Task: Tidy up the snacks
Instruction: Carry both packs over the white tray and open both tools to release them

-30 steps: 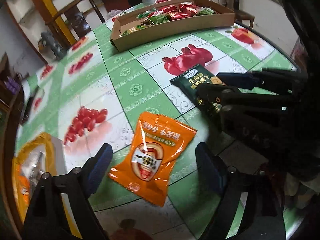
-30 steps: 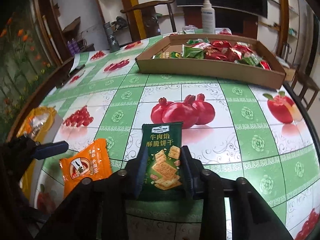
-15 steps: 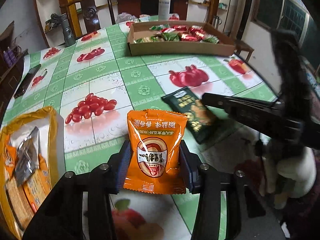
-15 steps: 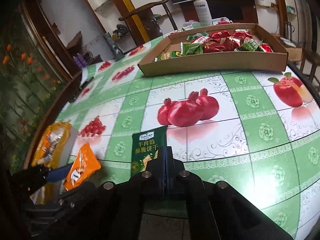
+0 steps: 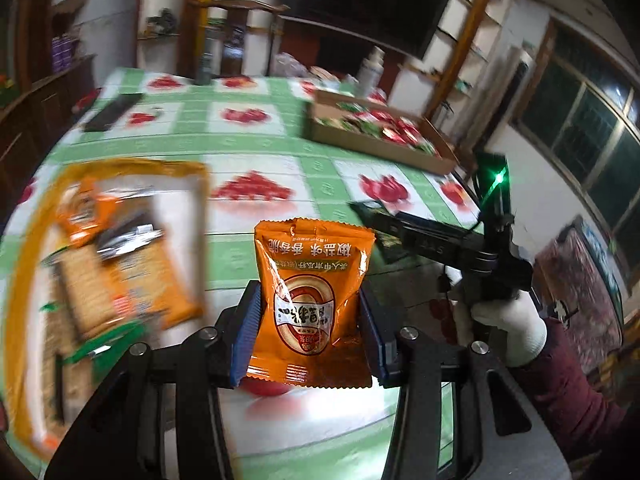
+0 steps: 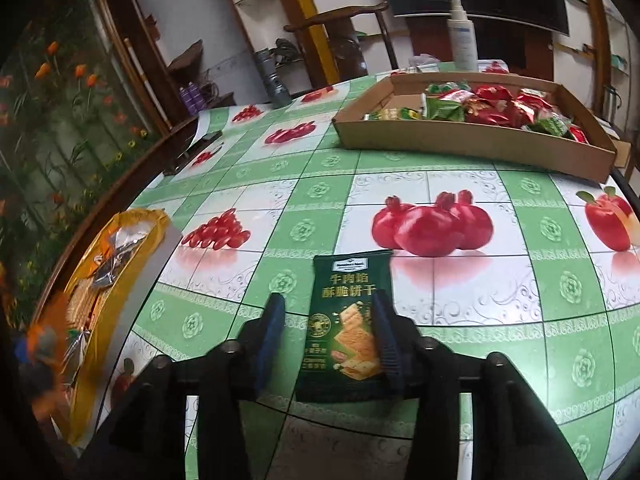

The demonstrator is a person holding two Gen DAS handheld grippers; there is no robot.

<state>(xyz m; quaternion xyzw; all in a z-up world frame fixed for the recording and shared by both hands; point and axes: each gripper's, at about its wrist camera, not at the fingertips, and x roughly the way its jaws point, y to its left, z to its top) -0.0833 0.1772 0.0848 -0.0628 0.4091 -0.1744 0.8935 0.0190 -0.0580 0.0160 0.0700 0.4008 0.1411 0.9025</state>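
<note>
Orange snack packet (image 5: 310, 304) clamped upright in left gripper (image 5: 308, 334), lifted above desk (image 6: 440, 184). Right gripper (image 6: 328, 336) jaws opening, angled down; green cracker packet (image 6: 346, 320) flat on desk between them, right pad at its edge.

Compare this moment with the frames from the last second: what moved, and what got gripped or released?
The left gripper closed on the orange snack packet and lifted it off the table toward the yellow-rimmed box. The right gripper missed the green biscuit packet, shutting empty beside it; its jaws are now opening around it, packet flat on the table. The cardboard tray and spray bottle stayed put.
</note>
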